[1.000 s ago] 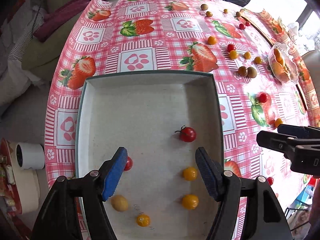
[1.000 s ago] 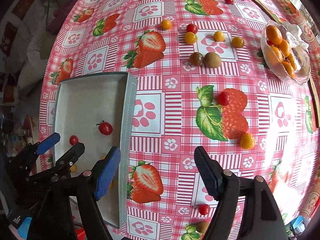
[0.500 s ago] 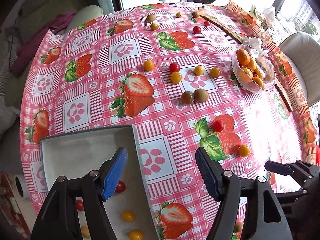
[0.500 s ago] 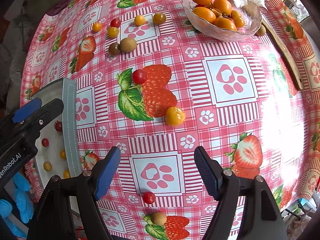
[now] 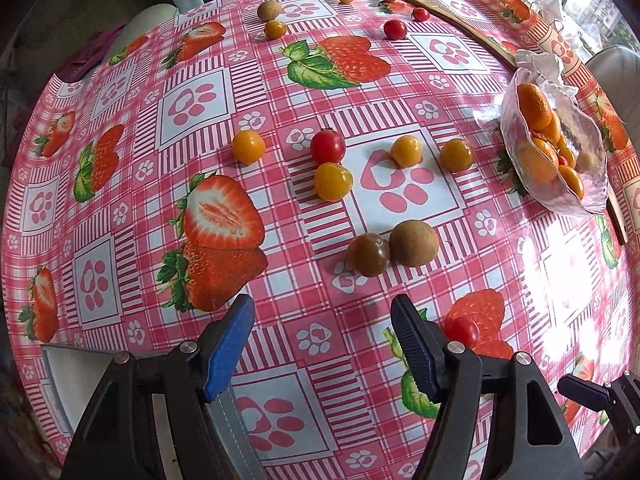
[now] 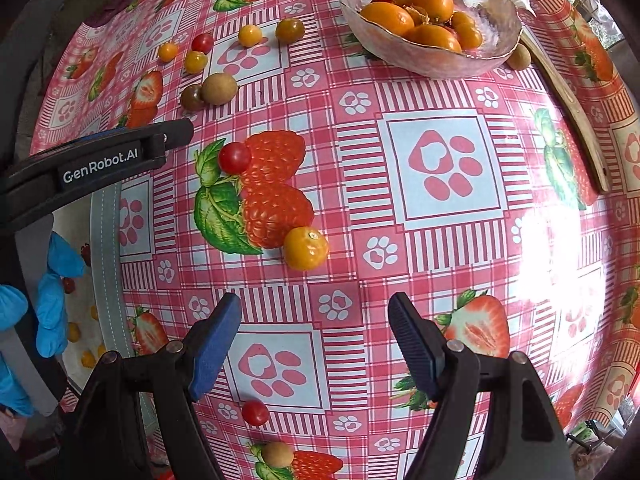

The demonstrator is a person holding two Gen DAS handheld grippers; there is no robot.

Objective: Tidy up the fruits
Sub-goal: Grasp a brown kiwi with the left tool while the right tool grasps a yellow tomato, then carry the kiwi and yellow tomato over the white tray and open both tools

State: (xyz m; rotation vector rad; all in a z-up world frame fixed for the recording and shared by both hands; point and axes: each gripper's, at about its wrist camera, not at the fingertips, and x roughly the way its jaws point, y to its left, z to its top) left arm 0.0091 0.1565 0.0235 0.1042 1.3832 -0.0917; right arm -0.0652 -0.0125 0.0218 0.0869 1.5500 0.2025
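Small fruits lie scattered on the strawberry tablecloth. My left gripper (image 5: 322,344) is open and empty, above the cloth just short of a dark brown fruit (image 5: 368,255) and a tan round fruit (image 5: 414,243). Beyond them lie a yellow tomato (image 5: 333,181) and a red tomato (image 5: 327,146). My right gripper (image 6: 314,344) is open and empty, with a yellow tomato (image 6: 306,248) ahead of it and a red tomato (image 6: 235,157) farther on. The grey tray (image 6: 105,264) holds several small fruits at the left; its corner shows in the left wrist view (image 5: 236,432).
A glass bowl (image 6: 430,62) of oranges stands at the far right, also in the left wrist view (image 5: 556,192). A wooden stick (image 6: 576,116) lies beside it. A red tomato (image 6: 255,413) and a tan fruit (image 6: 277,453) lie near the front edge.
Both grippers have moved forward and right, away from the tray and lower over the cloth. The tray has slid out of the left view to its bottom left corner. Both stay open.
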